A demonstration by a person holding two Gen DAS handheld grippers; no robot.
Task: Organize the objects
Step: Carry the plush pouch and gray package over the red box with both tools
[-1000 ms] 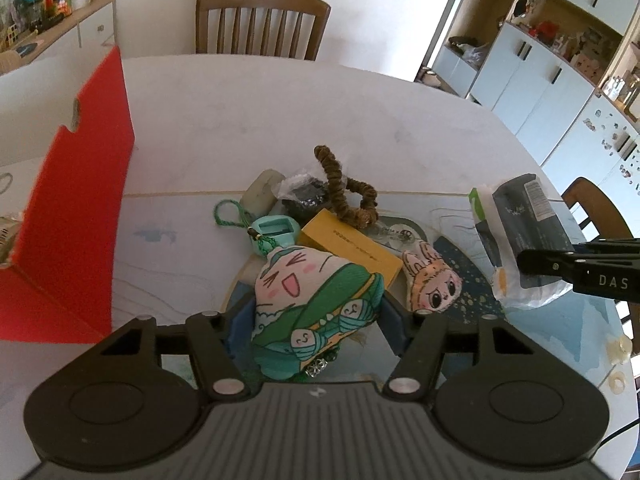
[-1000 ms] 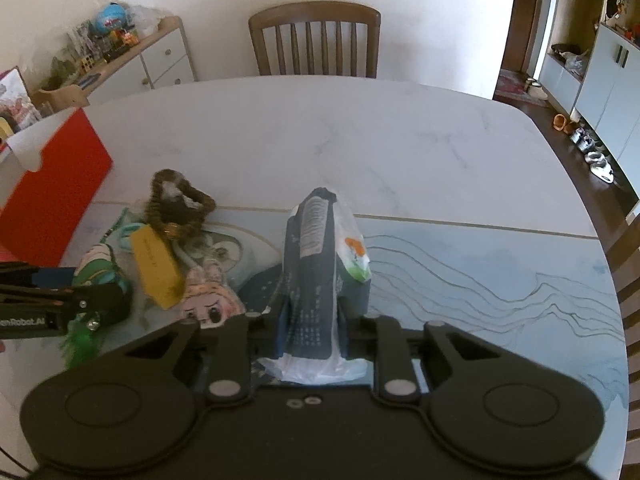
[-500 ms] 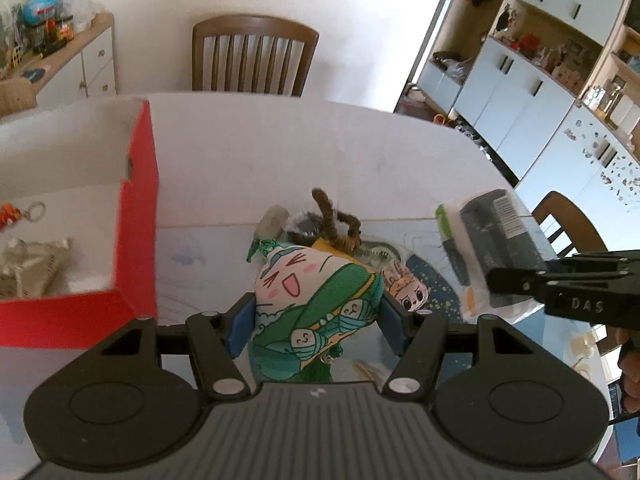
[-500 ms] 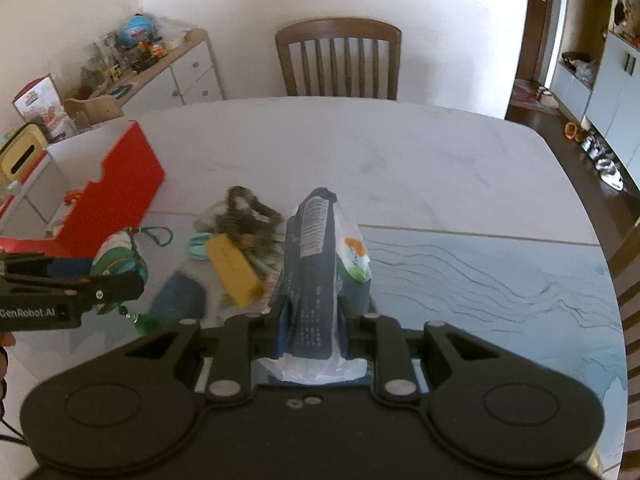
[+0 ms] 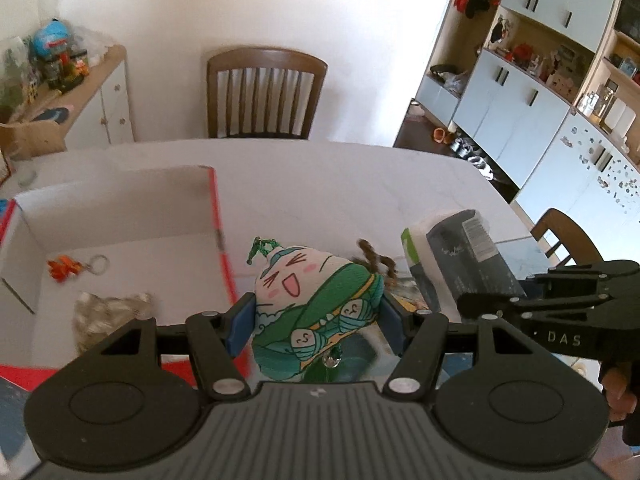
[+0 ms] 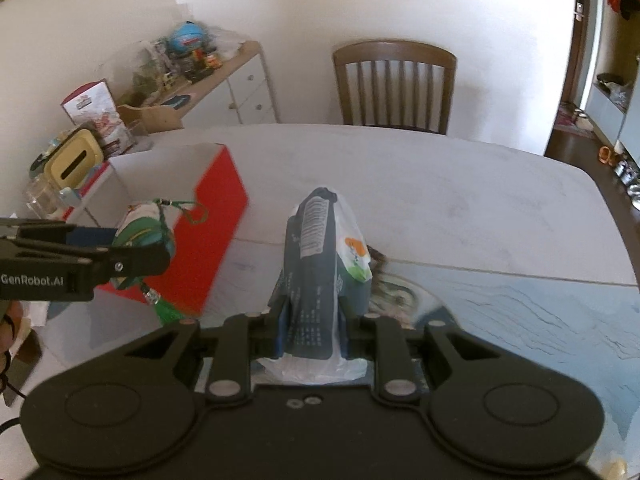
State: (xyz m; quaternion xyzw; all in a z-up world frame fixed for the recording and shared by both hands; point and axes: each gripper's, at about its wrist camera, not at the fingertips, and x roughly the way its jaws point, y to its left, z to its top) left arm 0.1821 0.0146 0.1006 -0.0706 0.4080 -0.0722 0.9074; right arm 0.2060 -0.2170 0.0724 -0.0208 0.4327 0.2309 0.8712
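Observation:
My left gripper (image 5: 316, 320) is shut on a plush dumpling charm (image 5: 310, 296) with a smiling face and green wrap, held in the air beside the right wall of a red box (image 5: 218, 224). It also shows in the right wrist view (image 6: 144, 232). My right gripper (image 6: 312, 324) is shut on a dark snack packet in a clear bag (image 6: 320, 264), held above the table; the packet also shows in the left wrist view (image 5: 468, 256). The box is white inside and holds an orange keychain (image 5: 66, 267) and a crinkled silver wrapper (image 5: 106, 312).
A braided brown cord (image 5: 374, 258) and other small items lie on the patterned mat (image 6: 500, 312) below the grippers, mostly hidden. A wooden chair (image 5: 264, 92) stands at the table's far side. A sideboard with clutter (image 6: 192, 68) is at the left.
Both grippers have risen and moved left with their loads. The plush charm now hangs at the red box's right wall, and the box's inside has come into view.

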